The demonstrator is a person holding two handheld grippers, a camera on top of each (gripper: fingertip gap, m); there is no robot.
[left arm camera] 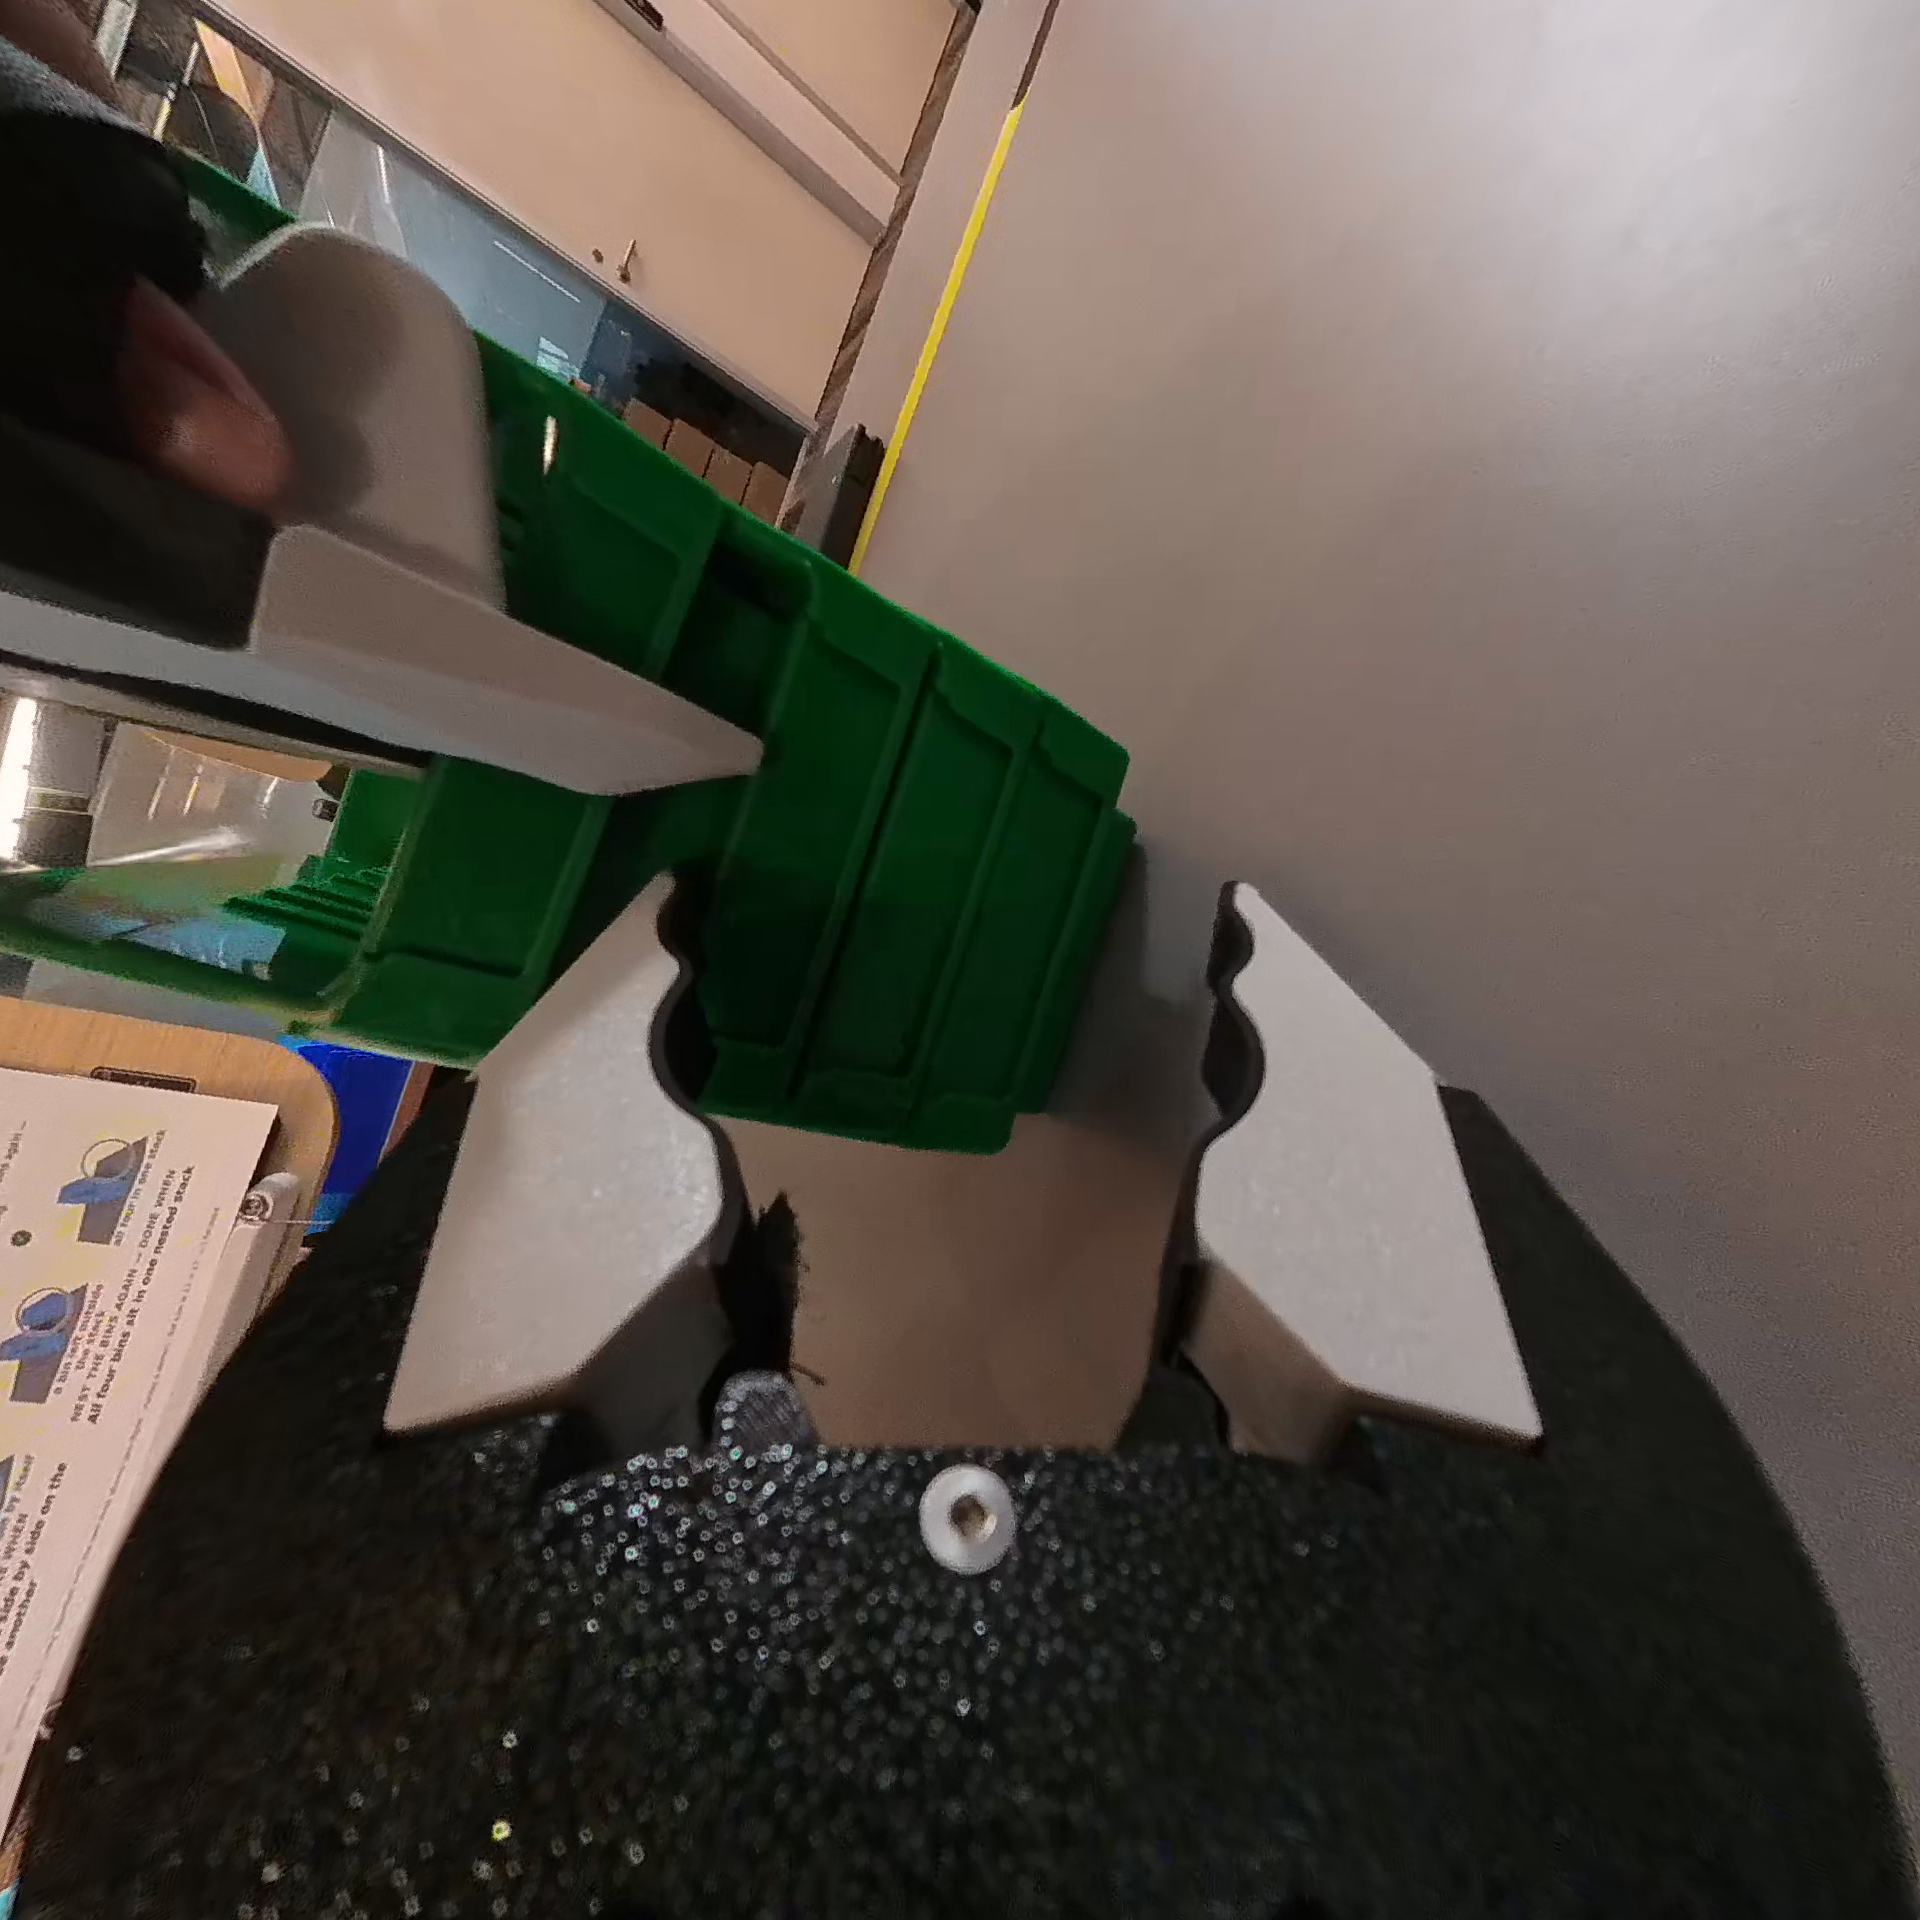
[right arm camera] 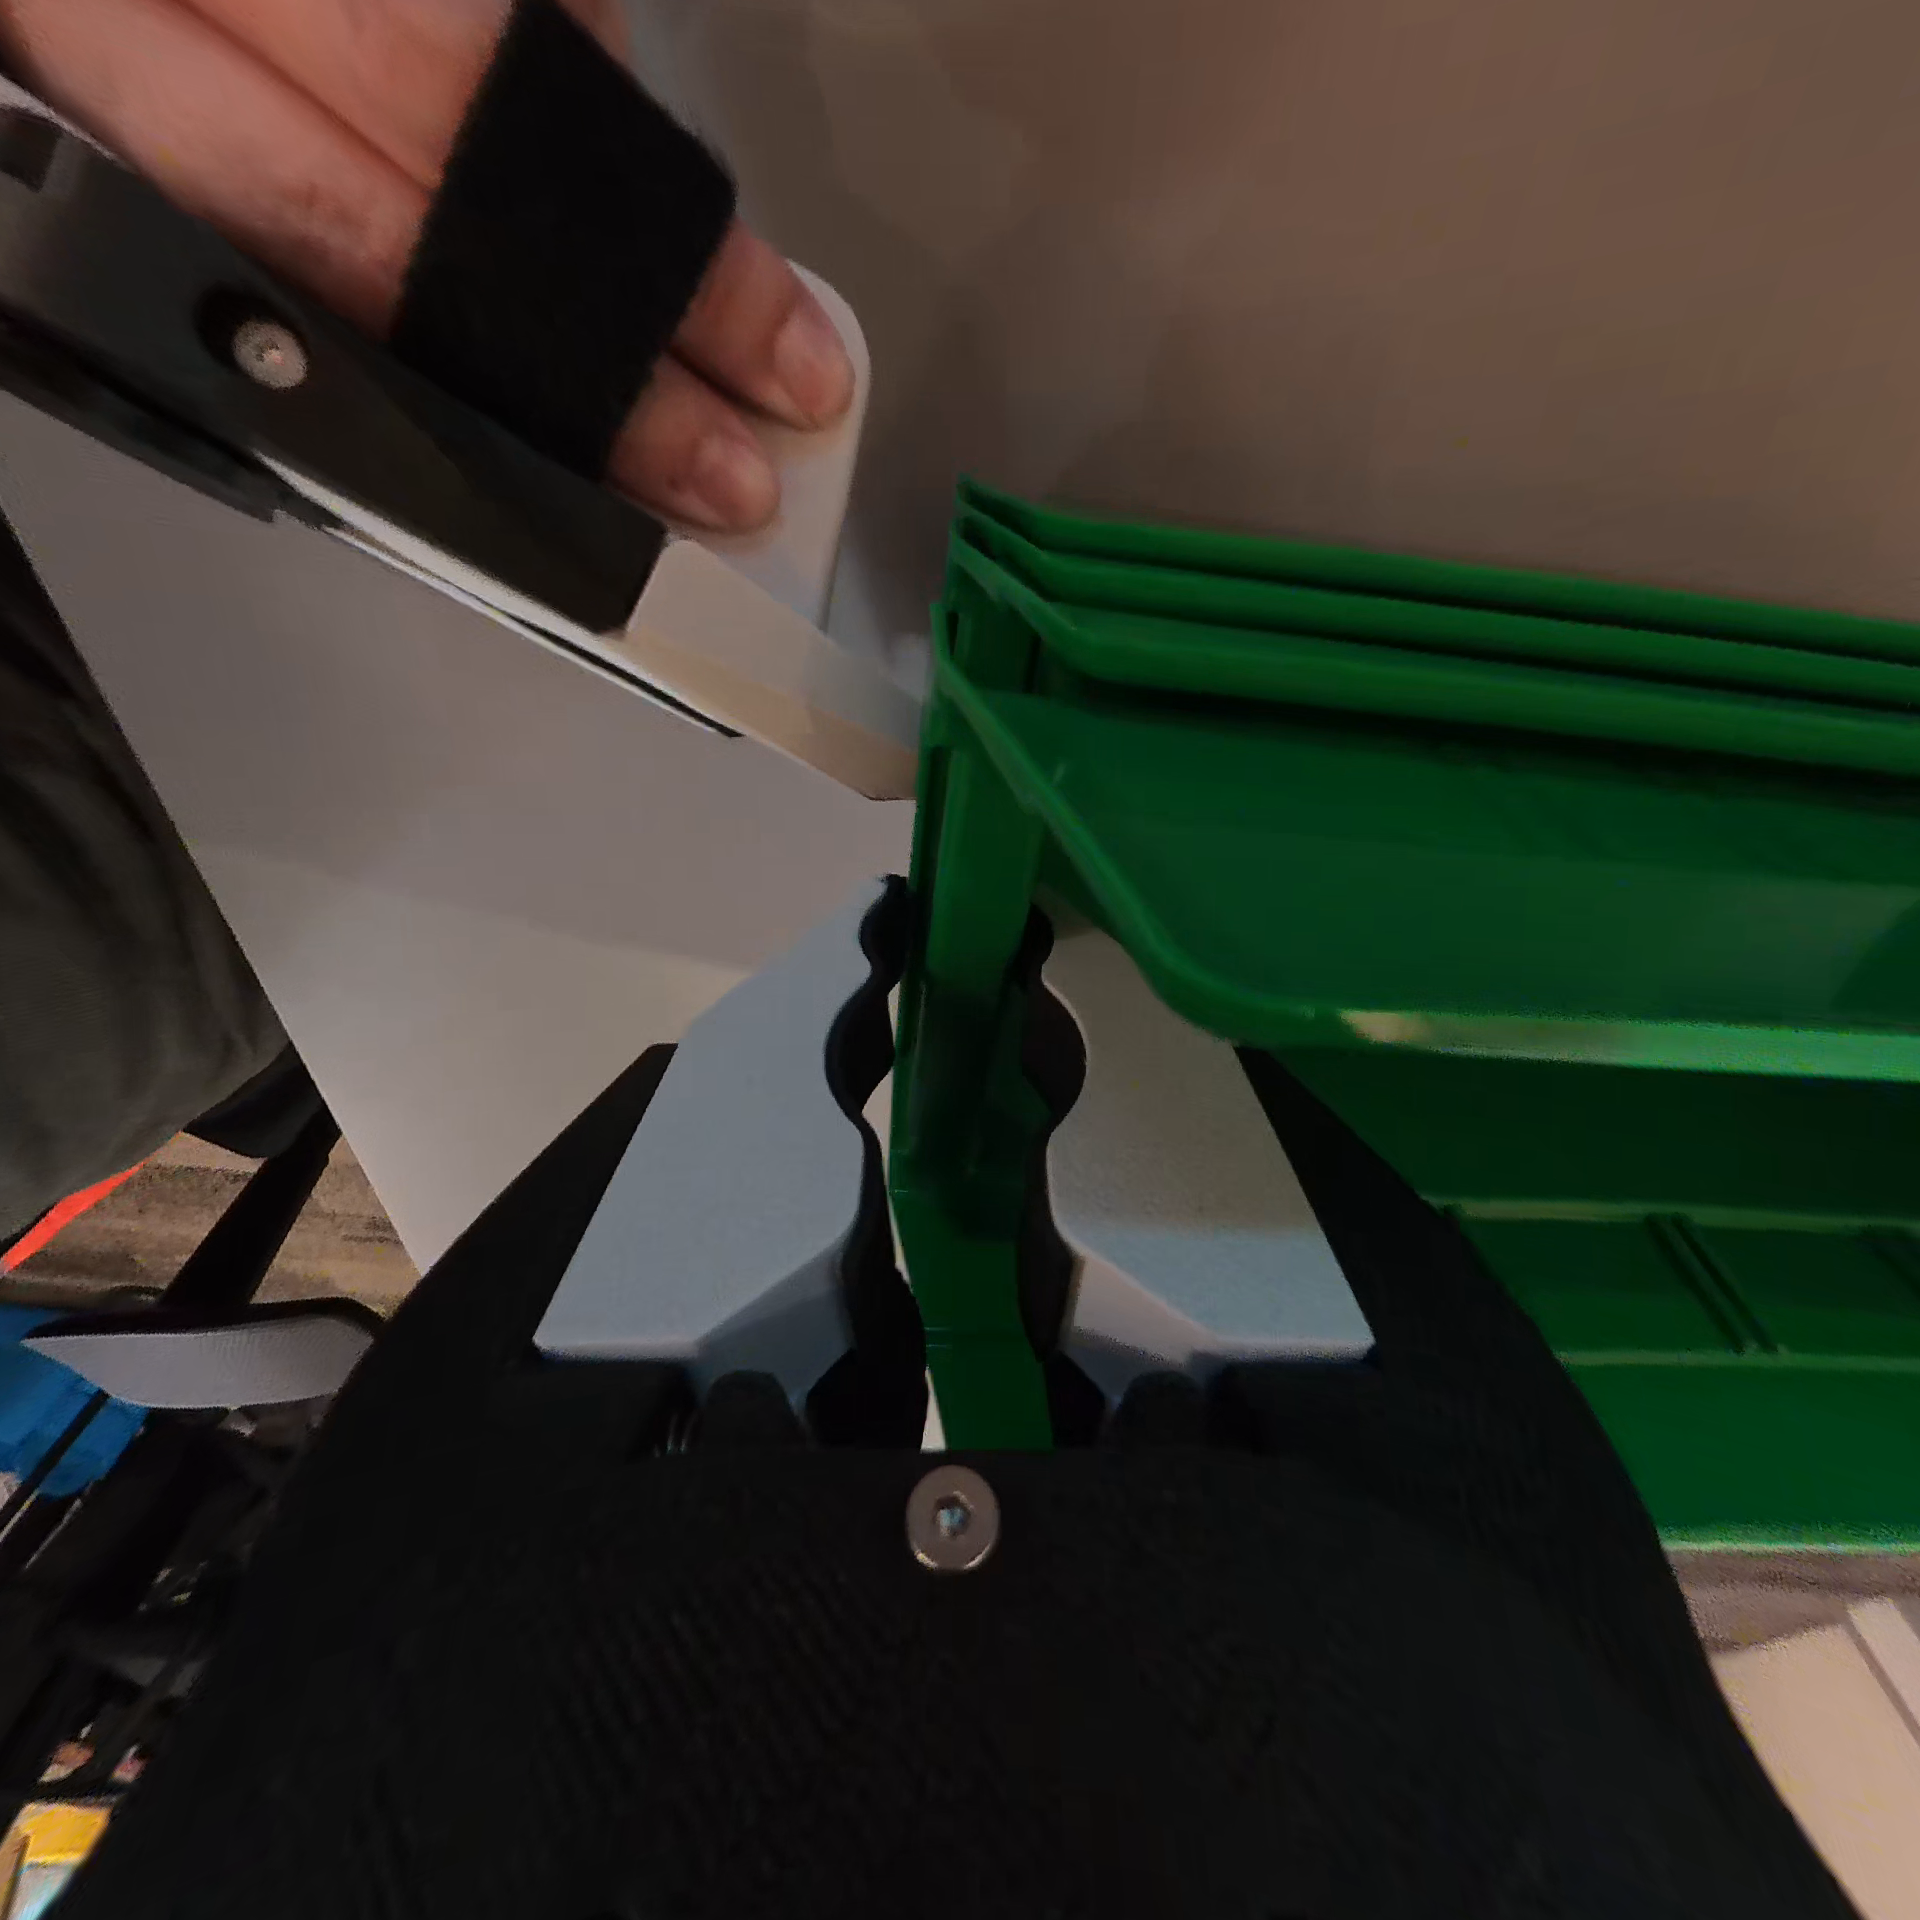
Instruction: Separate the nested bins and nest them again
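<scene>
A stack of several nested green bins is held off the table, tilted. My left gripper is open, its jaws astride the stack's end; the left finger is against the bins and a gap shows at the right finger. My right gripper is shut on the side wall of the green bins, below the stacked rims. Each view also shows the other gripper, held by a hand, at the upper left: the right one and the left one, whose tip is at the bins' corner.
A printed instruction sheet lies on a wooden table at the lower left, with something blue beside it. A plain grey wall is close behind the bins. A white panel stands at the left.
</scene>
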